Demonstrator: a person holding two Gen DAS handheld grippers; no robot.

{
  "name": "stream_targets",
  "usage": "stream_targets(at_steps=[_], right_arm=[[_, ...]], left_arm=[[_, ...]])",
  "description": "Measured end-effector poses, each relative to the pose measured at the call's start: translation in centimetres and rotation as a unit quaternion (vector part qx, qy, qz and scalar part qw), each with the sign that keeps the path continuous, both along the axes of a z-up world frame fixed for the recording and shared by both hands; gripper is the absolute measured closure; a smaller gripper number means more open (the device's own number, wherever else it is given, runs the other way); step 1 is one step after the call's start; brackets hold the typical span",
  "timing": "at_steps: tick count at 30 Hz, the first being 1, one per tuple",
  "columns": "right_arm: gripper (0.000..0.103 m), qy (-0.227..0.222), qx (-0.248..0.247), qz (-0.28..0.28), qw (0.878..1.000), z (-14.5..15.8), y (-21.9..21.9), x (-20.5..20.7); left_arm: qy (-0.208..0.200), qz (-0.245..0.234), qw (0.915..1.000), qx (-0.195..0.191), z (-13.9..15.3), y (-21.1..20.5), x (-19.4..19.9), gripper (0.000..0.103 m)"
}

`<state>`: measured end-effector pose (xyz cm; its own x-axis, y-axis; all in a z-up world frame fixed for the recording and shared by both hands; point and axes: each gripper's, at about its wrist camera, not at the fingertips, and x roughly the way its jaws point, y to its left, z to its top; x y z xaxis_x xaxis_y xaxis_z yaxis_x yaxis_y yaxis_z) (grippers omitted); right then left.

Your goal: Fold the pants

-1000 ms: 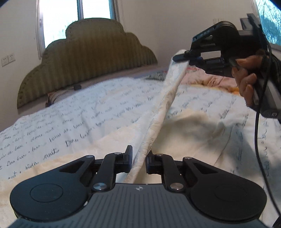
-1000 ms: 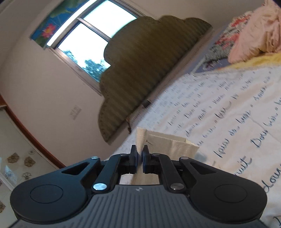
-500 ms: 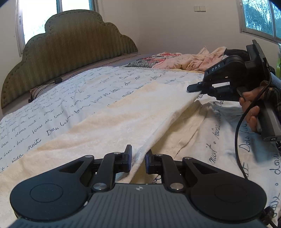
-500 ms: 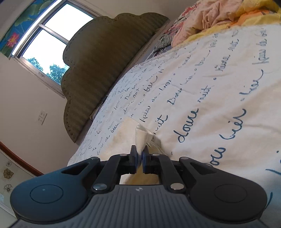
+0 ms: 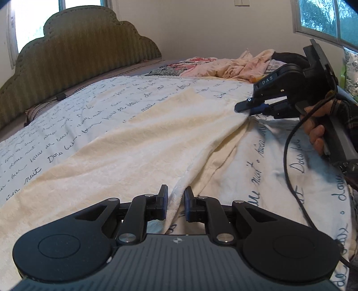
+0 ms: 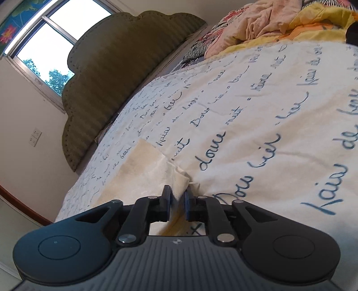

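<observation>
Cream pants (image 5: 134,152) lie spread across the bed's script-printed sheet (image 5: 264,161). My left gripper (image 5: 176,201) is shut on their near edge, low over the bed. From there a fold of cloth runs up and right to my right gripper (image 5: 242,108), held by a hand (image 5: 315,134) close to the sheet. In the right wrist view the pants' corner (image 6: 179,179) sits between the jaws of the right gripper (image 6: 177,201). Those jaws are opening, with a gap showing beside the cloth.
A green scalloped headboard (image 5: 78,58) stands behind the bed. Crumpled pink and yellow bedding (image 5: 235,65) is piled at the far right end, also seen as bedding (image 6: 268,20). A black cable (image 5: 288,156) hangs from the right gripper. Windows are in the walls.
The right gripper came down from mid-air to the sheet, laying the lifted pants edge flat. Its jaws, tightly shut before, have parted. The left gripper keeps its grip.
</observation>
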<state>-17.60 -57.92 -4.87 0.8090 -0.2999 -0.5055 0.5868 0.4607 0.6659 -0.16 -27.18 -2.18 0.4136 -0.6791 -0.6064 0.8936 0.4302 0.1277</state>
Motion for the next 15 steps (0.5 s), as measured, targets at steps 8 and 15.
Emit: stream_targets(at_steps=[8,15], right_arm=[[0.066,0.050,-0.184,0.038,0.981,6.1,2.1,5.2],[0.051,0.110,-0.158,0.197,0.961,2.9,3.6,15.8]], left_arm=[[-0.009,-0.012,0.9999,0.007,-0.5,-0.4,-0.5,0.088],[0.022,-0.032,0.9992,0.005,1.0,1.0,-0.4,0.066]])
